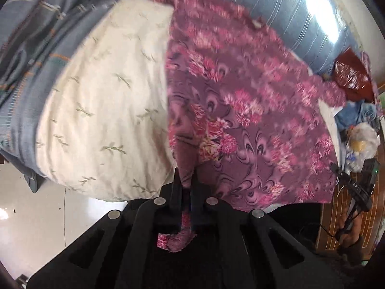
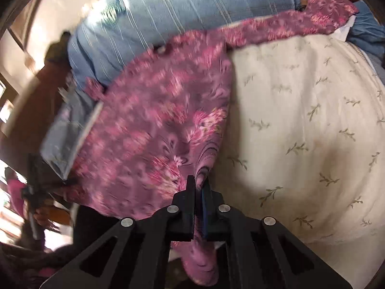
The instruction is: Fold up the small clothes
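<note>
Left wrist view: my left gripper (image 1: 185, 180) is clamped on a corner of the pink flowered garment (image 1: 240, 110); a short tail of the cloth hangs back between the jaws toward the camera; the rest of the garment spreads away from the gripper across the bed, covering the right half of the cream sheet (image 1: 103, 101) with its small green sprig print; the garment's left edge runs straight up the sheet. A grey-blue patterned quilt (image 1: 31, 48) lies bunched along the left side of the sheet; a blue striped cover (image 1: 276, 2) lies beyond the garment; a red bag (image 1: 351, 74) and a white plastic bag (image 1: 363, 139) sit at the far right, off the bed's edge; pale floor tiles (image 1: 36, 216) show at lower left.

Right wrist view: my right gripper (image 2: 197, 187) is likewise closed on the garment (image 2: 154, 120), pinching another corner of it; a fold of cloth droops below the jaws; from here the garment lies to the left of the cream sheet (image 2: 300, 125), with one sleeve (image 2: 320, 16) stretched along the sheet's far edge toward the upper right; the blue striped cover (image 2: 173, 7) lies behind. Both views are motion-blurred, so the finer print of the garment is indistinct.
</note>
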The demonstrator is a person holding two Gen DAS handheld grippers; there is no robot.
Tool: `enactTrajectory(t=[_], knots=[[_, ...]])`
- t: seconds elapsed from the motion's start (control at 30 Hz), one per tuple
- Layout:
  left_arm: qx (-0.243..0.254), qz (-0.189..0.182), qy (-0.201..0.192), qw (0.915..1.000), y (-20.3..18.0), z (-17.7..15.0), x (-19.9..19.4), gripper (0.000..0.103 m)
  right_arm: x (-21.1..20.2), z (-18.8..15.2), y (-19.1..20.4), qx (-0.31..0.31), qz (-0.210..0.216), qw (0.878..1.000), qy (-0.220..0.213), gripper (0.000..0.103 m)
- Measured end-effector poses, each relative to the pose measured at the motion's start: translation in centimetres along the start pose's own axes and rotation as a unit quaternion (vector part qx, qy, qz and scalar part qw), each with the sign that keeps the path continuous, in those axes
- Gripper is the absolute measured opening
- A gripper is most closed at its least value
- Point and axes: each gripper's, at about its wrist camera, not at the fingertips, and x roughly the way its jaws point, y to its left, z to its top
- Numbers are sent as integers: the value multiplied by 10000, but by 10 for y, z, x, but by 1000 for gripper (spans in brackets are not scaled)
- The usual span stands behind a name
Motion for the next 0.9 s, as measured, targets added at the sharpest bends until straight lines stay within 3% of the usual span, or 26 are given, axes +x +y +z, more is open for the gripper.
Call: enactTrajectory(t=[0.07,0.2,0.33,0.37,0.4,0.47,0.53,0.63,0.73,0.77,0.9], knots=[[-85,55,60,9999,7,1,2,3,0,-1,-10,122,-101,9999,39,4],[-73,206,309,9993,9,1,18,3,25,-7,-32,512,-418,9960,594,9],[547,452,-266,9971,-8,8,-15,8,8,9,-34,540,-556,9967,252,10],[709,467,-451,9954,-14,13,-23,19,1,19,-32,501,-546,9972,25,10],[851,469,-640,9932,-22,21,-30,41,-3,32,-28,446,-472,9977,-212,10],[1031,548,-1006,9881,-42,41,-35,68,0,52,-21,396,-338,9978,-402,10],[1176,594,-1387,9815,-63,65,-34,68,15,74,-12,349,-194,9980,-489,11],[1199,591,-1462,9802,-91,103,-7,68,51,108,-6,469,-60,9976,-504,13],[1148,737,-1217,9831,-114,132,42,68,88,121,-6,394,-285,9983,-322,22],[1135,780,-1126,9841,-118,137,55,68,107,123,-9,383,-489,9981,-12,20],[1128,902,-762,9866,-129,148,103,68,81,142,-34,647,-131,9975,-248,20]])
